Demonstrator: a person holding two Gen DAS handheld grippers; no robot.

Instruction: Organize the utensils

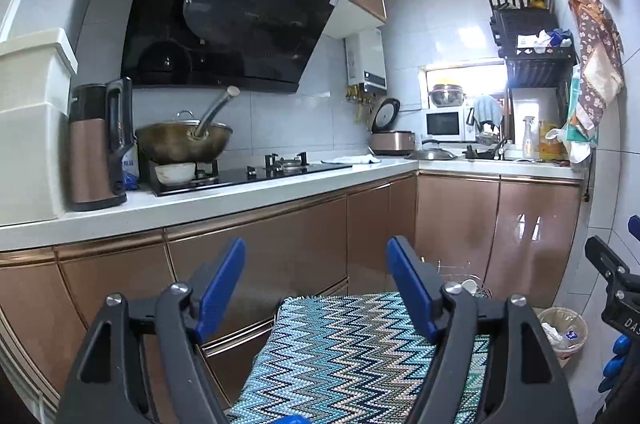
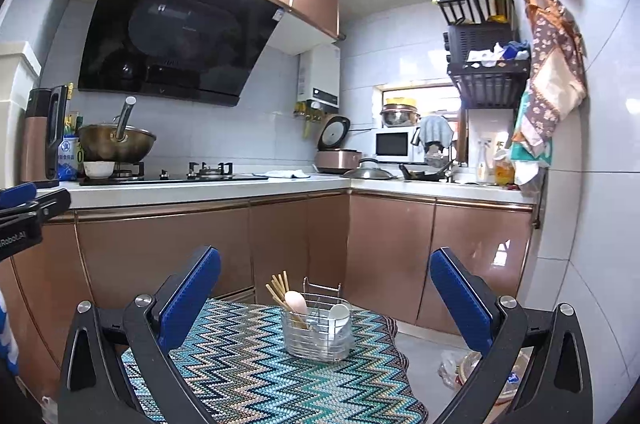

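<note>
The utensils (image 2: pixel 298 298) stand in the wire caddy (image 2: pixel 318 334) ahead of me, on the zigzag cloth (image 2: pixel 256 376) that covers the table: a bundle of chopsticks (image 2: pixel 278 286) and a pale spoon (image 2: pixel 296 300) in its left part, a white spoon (image 2: pixel 339 314) in its right. My right fingers (image 2: pixel 325 298) are spread as wide as they go and grip nothing, with the caddy showing in the gap between them but well beyond the tips. My left fingers (image 1: pixel 316 284) are released too, a little less wide, empty, and aimed more at the cabinet doors (image 1: pixel 256 248) than at the caddy, whose wire top only peeks past my right-hand blue pad (image 1: pixel 410 288) in that view. Beyond the table lie the kitchen worktop, the wok (image 2: pixel 117 143) on the hob and the sink corner. I see nothing loose on the cloth, so I judge the sorting is finished or nearly so, with both hands clear of the work. If a piece still needs moving, the next move calls for bringing one pair of fingers forward and down over the caddy, narrowing them to take a single handle without tipping the light basket.
</note>
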